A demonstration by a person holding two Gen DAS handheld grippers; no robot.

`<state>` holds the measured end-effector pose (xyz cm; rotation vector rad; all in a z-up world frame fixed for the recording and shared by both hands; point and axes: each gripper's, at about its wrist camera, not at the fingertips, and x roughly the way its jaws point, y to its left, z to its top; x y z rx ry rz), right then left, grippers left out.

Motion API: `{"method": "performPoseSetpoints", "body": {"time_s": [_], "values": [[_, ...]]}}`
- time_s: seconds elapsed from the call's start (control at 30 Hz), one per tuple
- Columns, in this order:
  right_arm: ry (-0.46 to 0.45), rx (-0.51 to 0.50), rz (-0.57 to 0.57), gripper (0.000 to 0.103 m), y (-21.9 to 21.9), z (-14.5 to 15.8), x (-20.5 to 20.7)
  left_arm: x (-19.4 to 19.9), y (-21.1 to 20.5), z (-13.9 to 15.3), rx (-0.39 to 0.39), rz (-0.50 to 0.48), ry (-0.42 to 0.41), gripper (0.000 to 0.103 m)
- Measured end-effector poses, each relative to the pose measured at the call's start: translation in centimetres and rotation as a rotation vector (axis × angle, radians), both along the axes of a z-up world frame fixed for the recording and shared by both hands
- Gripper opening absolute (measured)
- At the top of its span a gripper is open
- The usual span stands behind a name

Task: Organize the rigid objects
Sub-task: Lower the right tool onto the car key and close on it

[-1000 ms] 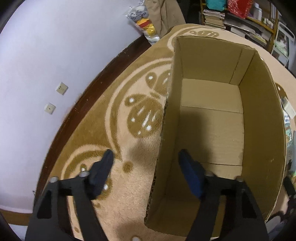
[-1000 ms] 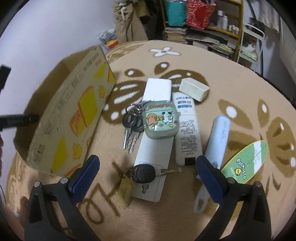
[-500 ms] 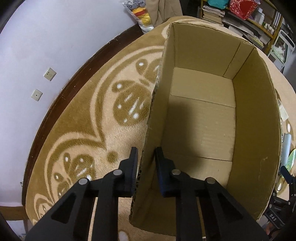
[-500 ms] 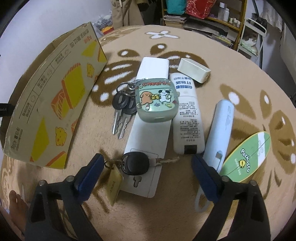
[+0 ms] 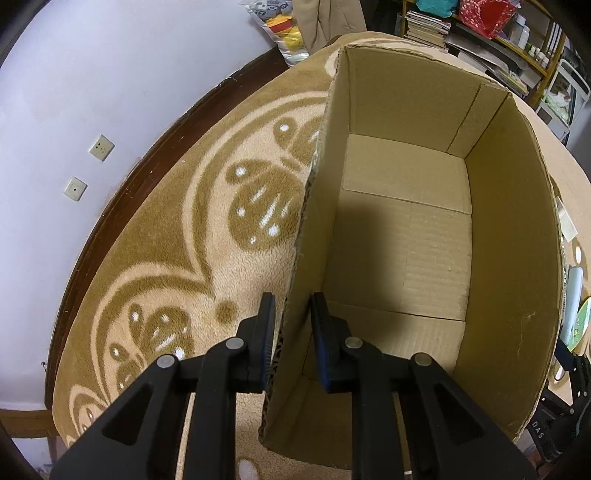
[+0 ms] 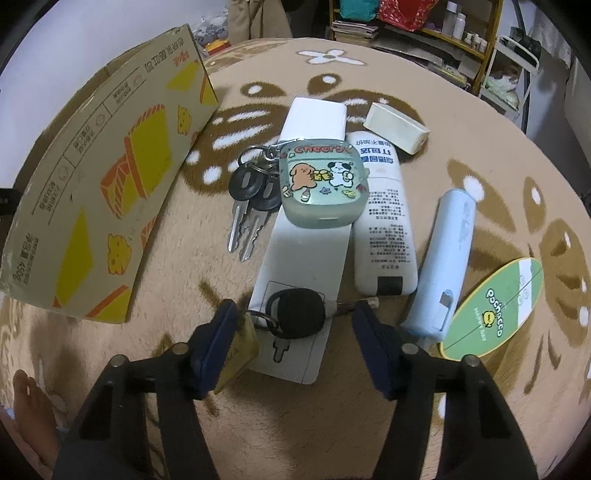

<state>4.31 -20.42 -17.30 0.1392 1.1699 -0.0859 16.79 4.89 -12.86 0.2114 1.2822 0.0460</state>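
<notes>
My left gripper (image 5: 291, 328) is shut on the near left wall of an empty cardboard box (image 5: 406, 236), one finger outside and one inside. The box also shows in the right wrist view (image 6: 110, 192) at the left. My right gripper (image 6: 293, 332) is open and low over the rug, its fingers on either side of a black car key (image 6: 299, 314) with a tan tag (image 6: 240, 347). The key lies on a long white flat box (image 6: 295, 243). Beyond it lie a green cartoon earbud case (image 6: 321, 188) with keys (image 6: 247, 206), a white tube (image 6: 384, 221), a pale blue stick (image 6: 443, 262) and a green oval card (image 6: 495, 310).
A small cream box (image 6: 397, 127) lies behind the tube. The patterned brown rug (image 5: 177, 258) meets a dark skirting board and white wall at the left. Shelves with books and bags (image 6: 406, 22) stand at the back. A bare foot (image 6: 33, 398) is at the lower left.
My left gripper closed on the box wall and stays there. My right gripper moved forward and down, and its fingers narrowed around the black car key.
</notes>
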Motion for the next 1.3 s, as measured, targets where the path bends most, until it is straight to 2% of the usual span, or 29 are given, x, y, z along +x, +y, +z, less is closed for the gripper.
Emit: {"method": "performPoseSetpoints", "body": {"time_s": [0.07, 0.23, 0.3, 0.43, 0.5, 0.63, 1.07, 1.3], "values": [[-0.001, 0.006, -0.016, 0.064, -0.3, 0.2, -0.1, 0.0, 0.0, 0.0, 0.003, -0.003, -0.002, 0.019], [-0.006, 0.049, -0.042, 0.049, -1.3, 0.5, -0.1, 0.0, -0.1, 0.0, 0.009, -0.004, -0.006, 0.019], [-0.009, 0.054, -0.054, 0.034, -1.6, 0.6, -0.1, 0.0, 0.0, 0.0, 0.007, -0.002, -0.006, 0.019], [-0.013, 0.061, -0.072, 0.022, -2.1, 0.5, -0.2, 0.0, 0.0, 0.0, 0.006, 0.001, -0.005, 0.02], [-0.014, 0.055, -0.074, 0.007, -2.3, 0.4, 0.0, 0.0, 0.0, 0.0, 0.006, 0.001, -0.005, 0.02], [-0.022, 0.048, -0.08, 0.001, -2.5, 0.3, 0.0, 0.0, 0.0, 0.0, 0.005, 0.003, -0.005, 0.02], [-0.105, 0.014, -0.114, 0.001, -3.8, 1.8, -0.6, 0.0, 0.1, 0.0, 0.006, 0.006, -0.004, 0.02], [-0.124, 0.032, -0.137, 0.001, -4.8, 2.4, -0.8, -0.1, 0.1, 0.0, 0.009, 0.006, -0.004, 0.02]]}}
